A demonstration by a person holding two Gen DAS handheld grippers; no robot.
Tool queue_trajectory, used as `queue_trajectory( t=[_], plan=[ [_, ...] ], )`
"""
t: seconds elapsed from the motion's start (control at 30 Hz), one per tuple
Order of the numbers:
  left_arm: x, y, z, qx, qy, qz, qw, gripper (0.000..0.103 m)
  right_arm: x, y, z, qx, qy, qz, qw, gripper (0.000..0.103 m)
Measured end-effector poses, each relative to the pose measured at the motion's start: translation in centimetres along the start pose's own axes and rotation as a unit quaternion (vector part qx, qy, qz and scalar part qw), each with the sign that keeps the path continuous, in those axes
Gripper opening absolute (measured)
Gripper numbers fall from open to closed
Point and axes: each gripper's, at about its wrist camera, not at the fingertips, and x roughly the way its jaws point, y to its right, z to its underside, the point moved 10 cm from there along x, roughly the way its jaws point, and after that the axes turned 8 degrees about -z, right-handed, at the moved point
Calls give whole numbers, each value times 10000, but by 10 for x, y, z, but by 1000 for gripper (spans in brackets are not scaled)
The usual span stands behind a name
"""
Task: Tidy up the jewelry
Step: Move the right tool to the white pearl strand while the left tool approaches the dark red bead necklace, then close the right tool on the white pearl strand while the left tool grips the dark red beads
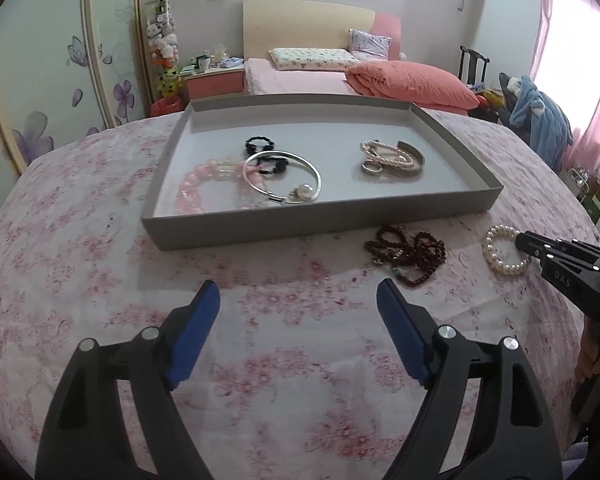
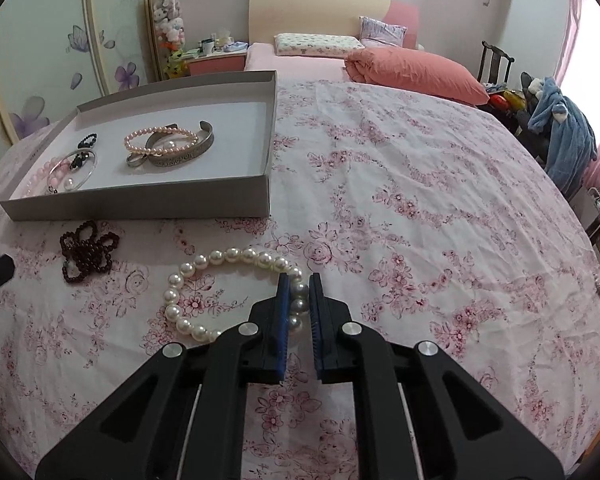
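A grey tray point(image 1: 320, 220) on the floral cloth holds a pink bead bracelet point(image 1: 192, 188), a silver bangle point(image 1: 318, 176), small black bead rings point(image 1: 258, 144), a pink pearl bracelet point(image 1: 384, 156) and a metal cuff point(image 1: 418, 156). In front of the tray lie a dark red bead string point(image 1: 408, 252) point(image 2: 86, 250) and a white pearl bracelet point(image 1: 504, 252) point(image 2: 236, 256). My right gripper point(image 2: 300, 280) point(image 1: 520, 240) is shut on the bracelet's right side, pearls pinched between its pads. My left gripper point(image 1: 298, 288) stands open over bare cloth, short of the tray and left of the bead string.
The pink floral cloth point(image 2: 420, 200) stretches wide to the right of the tray point(image 2: 140, 200). Behind it is a bed with a coral quilt point(image 2: 412, 68). A chair draped with blue clothing point(image 2: 564, 132) stands at the right edge. A flowered wardrobe point(image 1: 40, 80) is on the left.
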Motion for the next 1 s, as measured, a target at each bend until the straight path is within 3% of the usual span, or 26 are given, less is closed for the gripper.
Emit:
queue_trajectory(
  t=[0.5, 0.77, 0.8, 0.87, 0.93, 1.0],
  plan=[
    [28, 70, -14, 497, -261, 115, 9984, 88, 0, 7, 0, 178, 13, -222, 9996, 11],
    [51, 84, -19, 489, -395, -131, 9979, 88, 1, 8, -1, 229, 18, -286, 9993, 11],
    [51, 83, -19, 450, -378, -123, 9982, 84, 1, 8, -1, 227, 17, -285, 9993, 11],
    [49, 79, -21, 375, -302, -112, 9988, 64, 1, 8, -1, 218, 16, -273, 9994, 11],
    [48, 74, -22, 330, -251, -114, 9991, 30, 1, 8, -1, 224, 17, -280, 9994, 11],
    [46, 62, -21, 244, -266, -117, 9993, 19, 1, 8, -1, 224, 17, -280, 9994, 11]
  ],
)
